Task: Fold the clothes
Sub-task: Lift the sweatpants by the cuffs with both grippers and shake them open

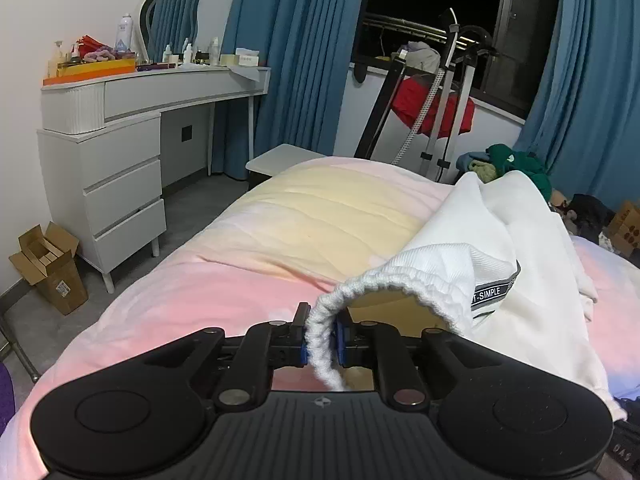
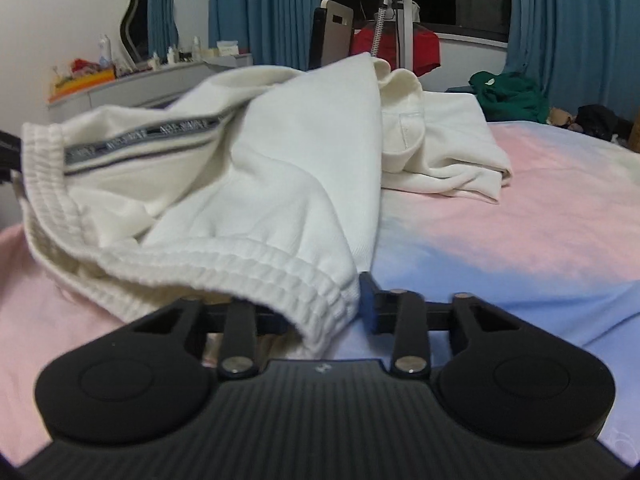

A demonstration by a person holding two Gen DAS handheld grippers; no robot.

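Here, white sweatpants (image 2: pixel 280 168) lie on the bed (image 2: pixel 500 220); left hand-held gripper (image 1: pixel 320 338) and right hand-held gripper (image 2: pixel 324 314) each pinch their elastic waistband (image 1: pixel 400 286).

One white garment (image 2: pixel 280 168), two hand-held grippers (image 1: pixel 320 340) (image 2: pixel 324 312)

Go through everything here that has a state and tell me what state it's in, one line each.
Left tongs: shut on the waistband.
Right tongs: waistband between them, grip unclear.
White pants: unfolded, bunched, waistband lifted.
Curtains: drawn apart.
Dresser drawers: closed.
Cardboard box: open.
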